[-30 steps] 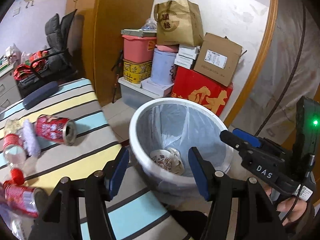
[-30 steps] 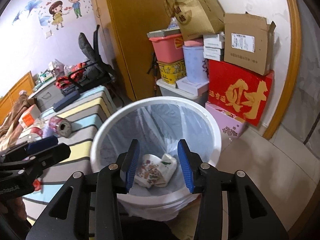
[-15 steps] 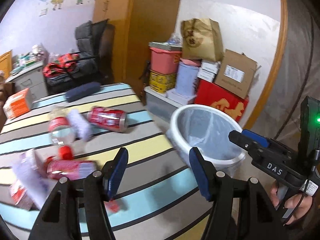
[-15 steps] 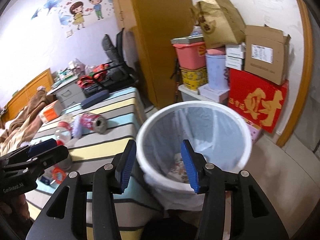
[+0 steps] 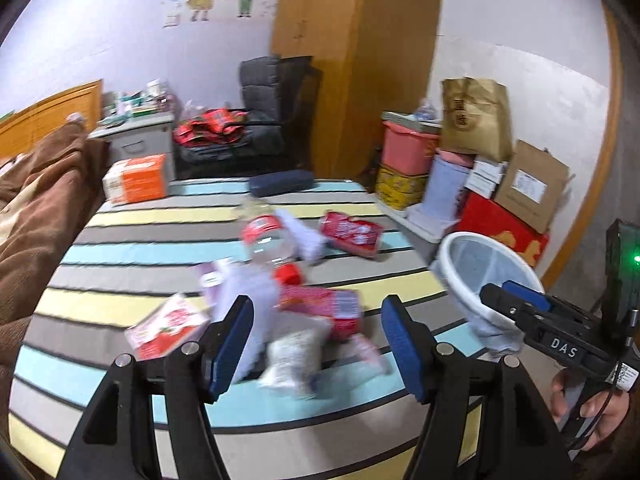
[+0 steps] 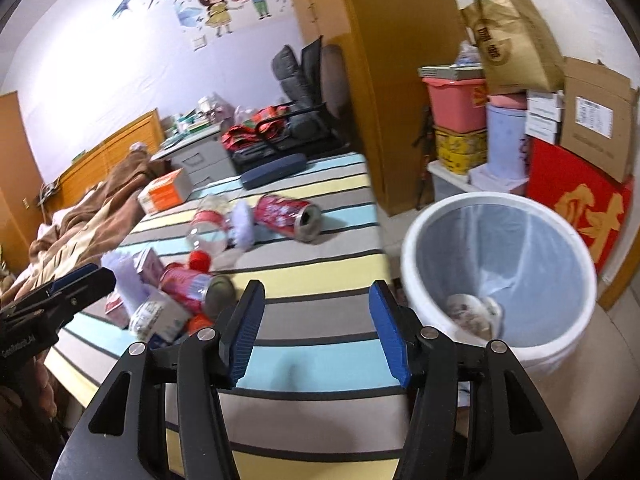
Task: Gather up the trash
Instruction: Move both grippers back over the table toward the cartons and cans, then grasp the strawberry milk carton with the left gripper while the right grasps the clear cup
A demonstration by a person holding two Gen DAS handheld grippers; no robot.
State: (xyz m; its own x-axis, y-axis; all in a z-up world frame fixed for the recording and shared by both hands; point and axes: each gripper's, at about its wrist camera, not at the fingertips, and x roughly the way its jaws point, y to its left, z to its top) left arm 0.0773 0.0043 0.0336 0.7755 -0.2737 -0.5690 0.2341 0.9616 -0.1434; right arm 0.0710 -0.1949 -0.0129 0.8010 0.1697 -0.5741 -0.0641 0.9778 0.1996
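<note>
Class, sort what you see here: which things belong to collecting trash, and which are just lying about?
Job:
red can
clear bottle
nearer red can
white bin

Lying about:
orange box
navy case
brown blanket

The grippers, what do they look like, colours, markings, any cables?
Both are black plastic handheld tools with two angular fingers carrying ribbed blue pads and silver pivot screws. Seen from the left wrist, the right gripper bears white "DAS" lettering, a green indicator light, a barcode sticker and a thin black cable. The left gripper looks the same.
</note>
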